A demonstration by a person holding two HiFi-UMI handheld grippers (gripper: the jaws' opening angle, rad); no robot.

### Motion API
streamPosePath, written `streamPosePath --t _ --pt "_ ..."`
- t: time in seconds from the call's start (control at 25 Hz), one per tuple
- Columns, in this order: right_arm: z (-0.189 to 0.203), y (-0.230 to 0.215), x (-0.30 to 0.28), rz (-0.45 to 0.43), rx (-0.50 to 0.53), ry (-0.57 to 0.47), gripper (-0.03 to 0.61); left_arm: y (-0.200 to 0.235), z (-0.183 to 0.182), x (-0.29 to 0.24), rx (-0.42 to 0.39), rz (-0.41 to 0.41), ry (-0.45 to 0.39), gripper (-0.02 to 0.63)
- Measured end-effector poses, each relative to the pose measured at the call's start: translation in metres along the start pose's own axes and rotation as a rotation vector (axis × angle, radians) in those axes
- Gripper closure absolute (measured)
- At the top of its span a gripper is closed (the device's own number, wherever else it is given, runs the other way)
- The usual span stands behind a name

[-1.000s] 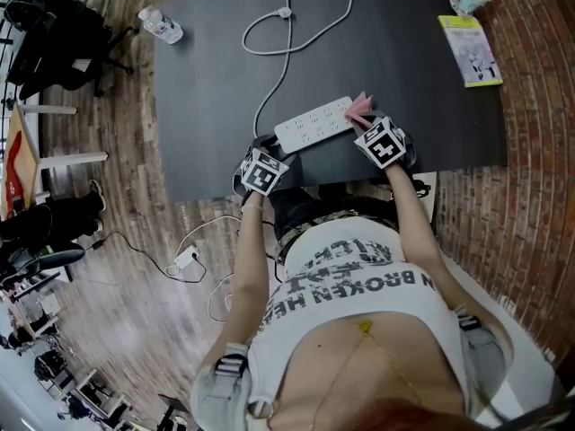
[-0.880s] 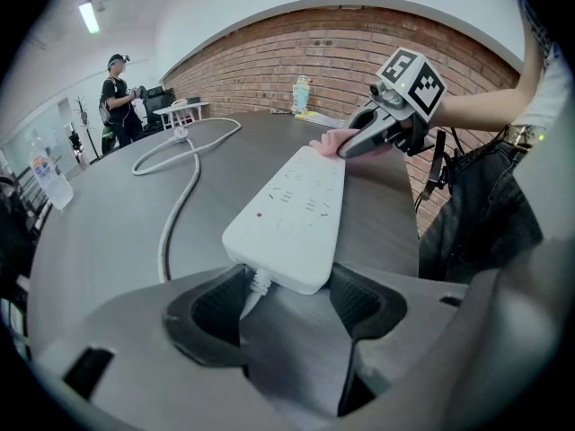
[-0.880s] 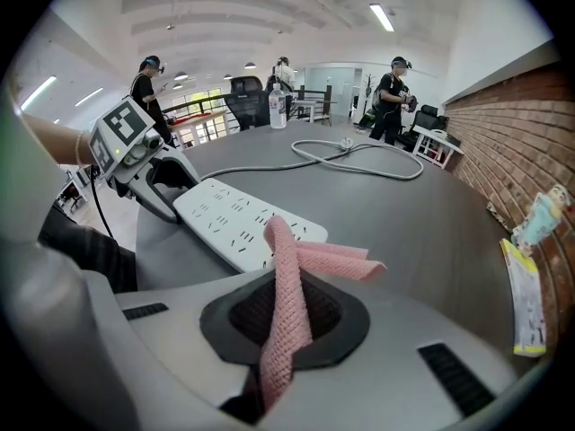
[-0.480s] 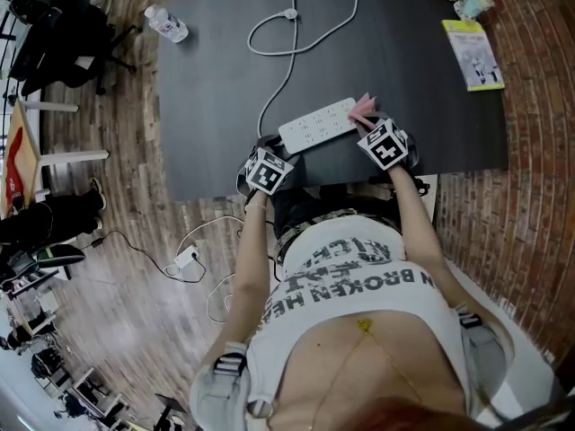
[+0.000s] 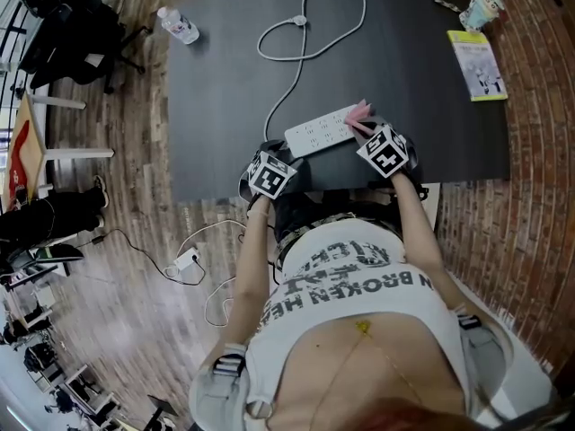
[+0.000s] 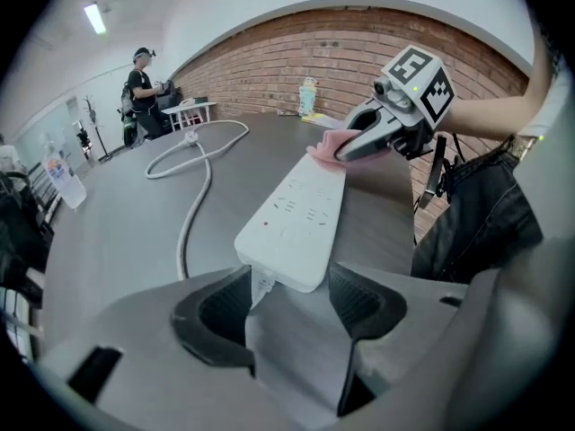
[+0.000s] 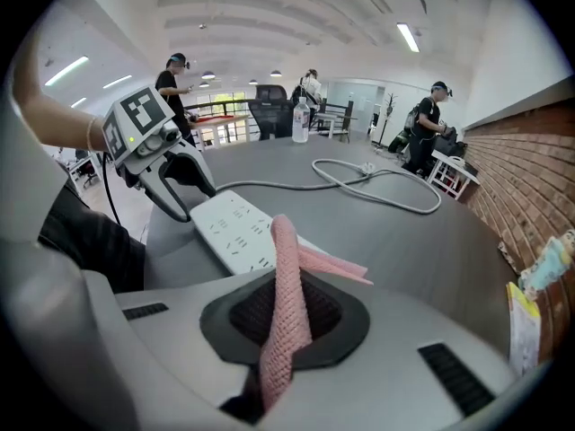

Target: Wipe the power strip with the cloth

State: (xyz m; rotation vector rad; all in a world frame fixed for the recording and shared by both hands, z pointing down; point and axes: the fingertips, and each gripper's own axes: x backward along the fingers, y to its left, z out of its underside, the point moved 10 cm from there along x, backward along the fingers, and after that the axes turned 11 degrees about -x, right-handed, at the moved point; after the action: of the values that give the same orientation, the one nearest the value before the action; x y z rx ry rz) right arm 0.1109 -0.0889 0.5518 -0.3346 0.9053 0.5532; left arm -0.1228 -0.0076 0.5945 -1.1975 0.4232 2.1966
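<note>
A white power strip (image 5: pixel 322 130) lies near the front edge of the dark table (image 5: pixel 225 106), and its white cable (image 5: pixel 296 43) loops away toward the back. My left gripper (image 5: pixel 284 150) holds the strip's near end (image 6: pixel 301 209), with one jaw against each side. My right gripper (image 5: pixel 367 131) is shut on a pink cloth (image 5: pixel 359 112). The cloth (image 7: pixel 287 277) hangs out between the jaws and rests on the strip's other end (image 7: pixel 234 232). The right gripper view shows the left gripper (image 7: pixel 199 205) straddling the strip. In the left gripper view the right gripper (image 6: pixel 346 151) presses the cloth (image 6: pixel 322 147) onto it.
A water bottle (image 5: pixel 180 25) stands at the table's back left. A yellow-green booklet (image 5: pixel 478 65) and a cup (image 5: pixel 479 9) are at the back right. A charger with its cord (image 5: pixel 186 259) lies on the wooden floor. Several people stand by far desks (image 7: pixel 431 124).
The head view has drifted, so the table sits slightly further right in the picture. Both grippers keep their places on the strip, and the cloth stays at its right end.
</note>
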Motion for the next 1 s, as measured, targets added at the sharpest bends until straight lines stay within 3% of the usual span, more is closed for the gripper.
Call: streamPosePath --t 0.44,0.52,0.64,0.68,1.0 --pt "-0.036 0.020 0.002 -0.106 -0.013 -0.154 0.561 -0.005 -0.047 0.041 0.085 -0.077 -0.249 0.385" --pt "-0.040 0.025 0.003 -0.126 -0.019 -0.175 0.561 -0.009 -0.052 0.041 0.087 -0.082 -0.272 0.432" --pt "-0.046 0.033 0.010 -0.147 -0.019 -0.213 0.561 -0.016 -0.059 0.047 0.113 -0.084 -0.327 0.581" --pt "-0.048 0.035 0.014 -0.156 -0.022 -0.234 0.561 -0.018 -0.062 0.050 0.129 -0.088 -0.351 0.592" --pt "-0.066 0.044 0.052 -0.191 -0.060 -0.406 0.561 -0.033 -0.095 0.086 0.169 -0.178 -0.510 0.605"
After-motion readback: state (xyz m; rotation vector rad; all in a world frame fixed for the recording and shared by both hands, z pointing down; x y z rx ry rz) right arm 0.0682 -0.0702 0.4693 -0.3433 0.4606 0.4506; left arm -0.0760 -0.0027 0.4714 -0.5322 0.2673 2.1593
